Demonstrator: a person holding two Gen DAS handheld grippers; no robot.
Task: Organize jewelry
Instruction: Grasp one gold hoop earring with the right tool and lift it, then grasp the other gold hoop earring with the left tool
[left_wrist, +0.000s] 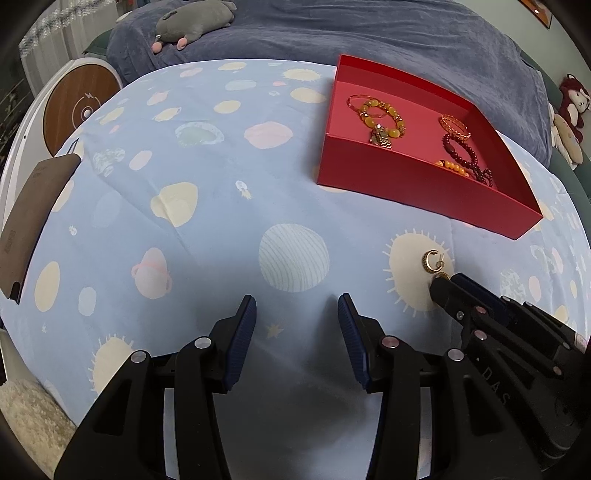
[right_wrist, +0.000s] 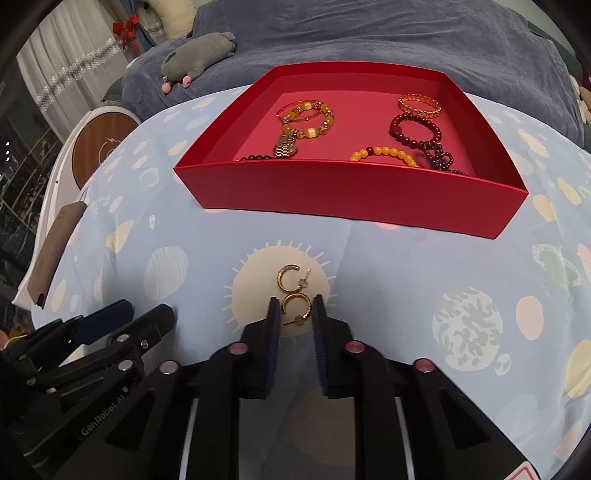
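- Right wrist view: the right gripper (right_wrist: 294, 308) points down at the blue planet-print cloth (right_wrist: 207, 236), its jaws narrowly apart with the near gold hoop earring (right_wrist: 296, 307) between the blue pads.
- Whether the pads press on this earring cannot be told; it lies on the cloth, filling nearly the whole gap.
- A second gold hoop earring (right_wrist: 289, 277) lies just beyond the first, free, on the same pale sun print.
- The red tray (right_wrist: 343, 192) sits farther back on the cloth and holds beaded bracelets (right_wrist: 384, 152), a gold bangle (right_wrist: 420, 104) and a gold watch (right_wrist: 285, 146).
- Left wrist view: the left gripper (left_wrist: 297, 314) hovers over bare cloth, jaws partly open with nothing between them, well left of the earrings.
- The right gripper's tip touches down just beside the free earring.
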